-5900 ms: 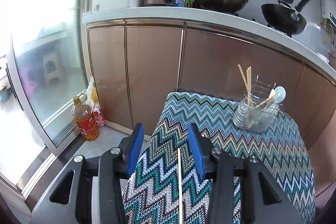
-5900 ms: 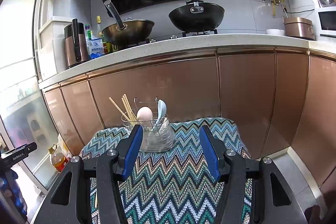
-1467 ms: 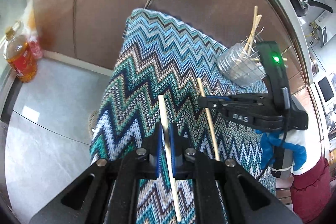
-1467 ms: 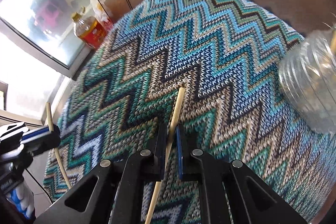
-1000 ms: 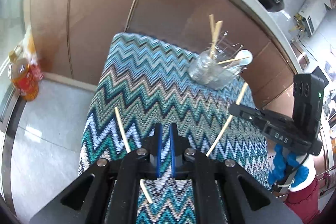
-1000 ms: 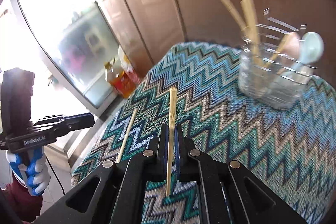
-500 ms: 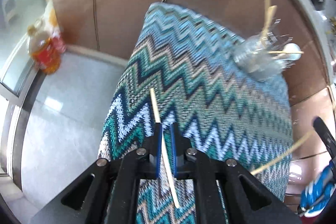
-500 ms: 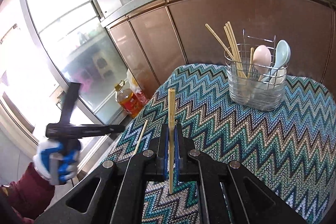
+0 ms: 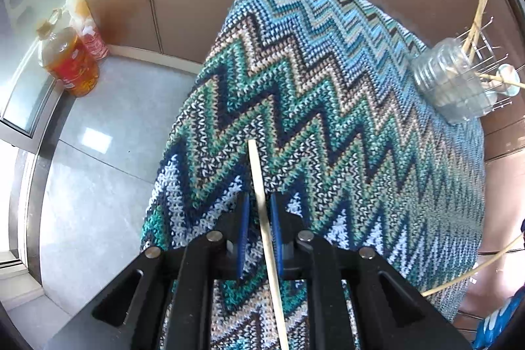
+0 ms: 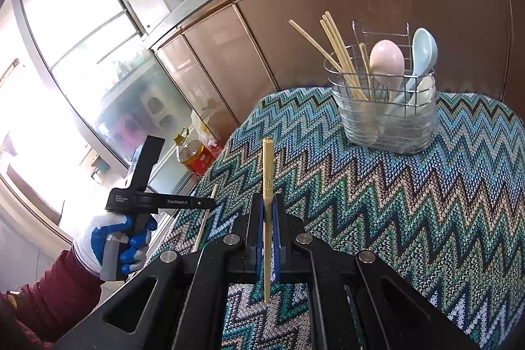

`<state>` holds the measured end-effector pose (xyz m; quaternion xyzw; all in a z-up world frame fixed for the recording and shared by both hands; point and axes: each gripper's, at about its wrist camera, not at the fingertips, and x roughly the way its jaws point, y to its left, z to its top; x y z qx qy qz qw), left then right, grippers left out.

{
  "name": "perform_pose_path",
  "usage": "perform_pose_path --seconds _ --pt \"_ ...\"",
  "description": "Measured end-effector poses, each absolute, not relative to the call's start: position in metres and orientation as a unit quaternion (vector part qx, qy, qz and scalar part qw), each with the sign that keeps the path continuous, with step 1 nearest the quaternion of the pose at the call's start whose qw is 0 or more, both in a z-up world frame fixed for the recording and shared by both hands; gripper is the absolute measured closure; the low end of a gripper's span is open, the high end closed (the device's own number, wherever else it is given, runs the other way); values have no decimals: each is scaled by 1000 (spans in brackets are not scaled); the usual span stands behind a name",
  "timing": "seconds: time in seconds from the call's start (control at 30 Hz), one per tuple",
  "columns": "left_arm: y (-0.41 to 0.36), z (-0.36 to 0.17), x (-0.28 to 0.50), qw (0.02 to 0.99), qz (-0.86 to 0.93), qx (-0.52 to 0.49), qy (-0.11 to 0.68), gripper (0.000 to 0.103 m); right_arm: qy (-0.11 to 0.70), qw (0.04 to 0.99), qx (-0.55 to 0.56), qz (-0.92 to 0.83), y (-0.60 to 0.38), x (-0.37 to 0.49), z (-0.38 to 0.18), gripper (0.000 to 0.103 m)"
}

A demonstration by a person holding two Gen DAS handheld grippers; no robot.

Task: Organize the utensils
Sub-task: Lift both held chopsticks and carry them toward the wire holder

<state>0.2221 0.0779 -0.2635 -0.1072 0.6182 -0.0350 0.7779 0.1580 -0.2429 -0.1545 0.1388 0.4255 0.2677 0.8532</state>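
Two chopsticks are being handled over the zigzag-knit cloth (image 9: pixel 344 127): the left gripper (image 9: pixel 258 212), pointing steeply down at the cloth's near left part, is opening its jaws with a pale chopstick (image 9: pixel 262 202) lying between the blue pads, small gaps showing on both sides. The right gripper (image 10: pixel 268 212) is clamping tight on a second chopstick (image 10: pixel 267 173) that is standing up from its pads, while the wire utensil holder (image 10: pixel 384 117), already carrying chopsticks and two spoons, is sitting at the cloth's far right.
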Motion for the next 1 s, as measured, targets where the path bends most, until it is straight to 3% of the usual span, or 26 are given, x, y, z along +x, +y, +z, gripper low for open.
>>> perform_pose_path --seconds 0.4,0.73,1.0 --pt "70 -239 206 812 -46 -87 576 99 409 862 150 260 -259 147 -149 98" --pt "72 -165 173 855 -101 -120 495 99 368 882 162 245 -278 134 -123 98" --pt "33 -66 173 900 -168 -138 377 99 288 919 146 224 -294 148 -61 98"
